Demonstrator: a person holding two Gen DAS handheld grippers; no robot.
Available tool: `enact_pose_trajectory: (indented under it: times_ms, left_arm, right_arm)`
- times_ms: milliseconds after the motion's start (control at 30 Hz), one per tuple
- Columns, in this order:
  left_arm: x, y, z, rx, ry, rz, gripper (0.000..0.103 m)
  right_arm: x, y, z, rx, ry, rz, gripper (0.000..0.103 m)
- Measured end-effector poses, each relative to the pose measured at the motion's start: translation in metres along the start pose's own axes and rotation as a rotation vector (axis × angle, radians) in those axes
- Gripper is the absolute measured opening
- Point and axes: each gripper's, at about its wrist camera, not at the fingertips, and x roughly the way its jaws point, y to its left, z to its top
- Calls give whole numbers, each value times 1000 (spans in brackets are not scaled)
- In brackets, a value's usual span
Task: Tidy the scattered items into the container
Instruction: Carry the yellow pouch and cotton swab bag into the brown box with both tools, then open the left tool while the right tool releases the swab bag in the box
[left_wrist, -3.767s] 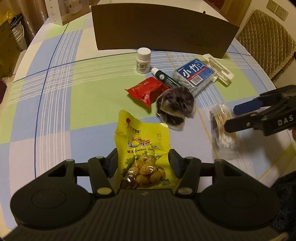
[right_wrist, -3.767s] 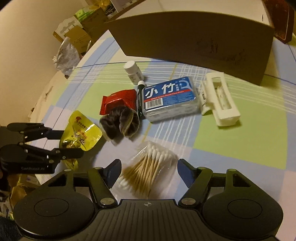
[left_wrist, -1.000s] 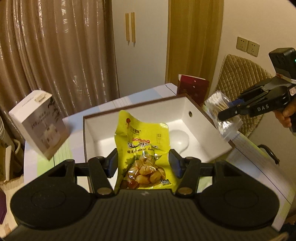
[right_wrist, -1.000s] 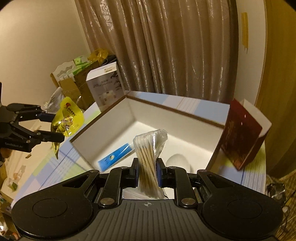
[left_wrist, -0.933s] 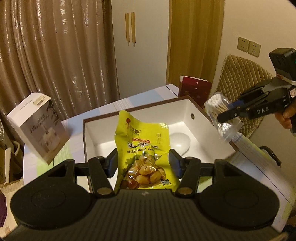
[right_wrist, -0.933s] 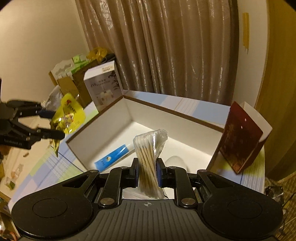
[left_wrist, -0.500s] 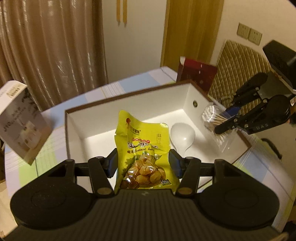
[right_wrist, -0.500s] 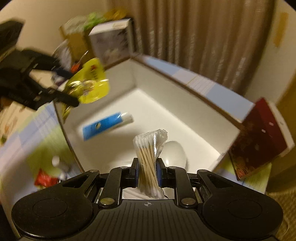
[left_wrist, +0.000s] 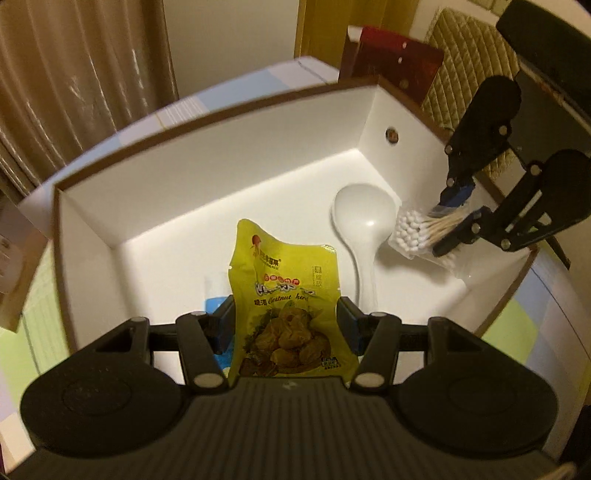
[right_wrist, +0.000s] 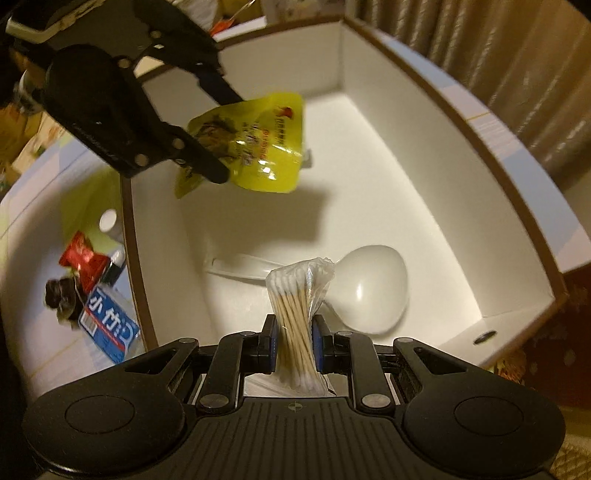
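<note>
My left gripper (left_wrist: 286, 323) is shut on a yellow chestnut snack pouch (left_wrist: 288, 299) and holds it inside the white box (left_wrist: 221, 177), above its floor. The same pouch (right_wrist: 255, 147) hangs from that gripper (right_wrist: 207, 136) in the right wrist view. My right gripper (right_wrist: 293, 345) is shut on a clear bag of cotton swabs (right_wrist: 297, 306), pointing steeply down into the box (right_wrist: 424, 147). From the left wrist view the swab bag (left_wrist: 417, 236) sits low by the box's right wall, in the right gripper (left_wrist: 454, 229).
A white plastic spoon (left_wrist: 364, 221) and a blue tube (left_wrist: 214, 306) lie on the box floor. Outside the box on the checked cloth lie a blue floss-pick pack (right_wrist: 109, 325), a red packet (right_wrist: 83, 258), a dark hair tie (right_wrist: 61, 297) and a white bottle (right_wrist: 109, 221). A dark red box (left_wrist: 391, 70) stands behind.
Both grippers have sunk and tipped downward into the box with their loads. The right gripper has rolled, so the box now lies turned in its view.
</note>
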Motion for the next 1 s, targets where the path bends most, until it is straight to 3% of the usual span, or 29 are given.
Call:
enact_pose_trajectory:
  times_ms: [433, 533, 667, 1000]
  left_arm:
    - [45, 0, -3, -22, 124, -20, 56]
    - [45, 2, -3, -24, 124, -30, 61]
    - [42, 0, 0, -22, 134, -32, 75]
    - [34, 3, 2, -56, 120, -22, 80]
  right_arm:
    - [28, 0, 4, -98, 103, 49, 22]
    - [30, -2, 3, -102, 103, 39, 22]
    - [28, -8, 4, -105, 96, 53, 22]
    - [32, -3, 5, -95, 122, 53, 22]
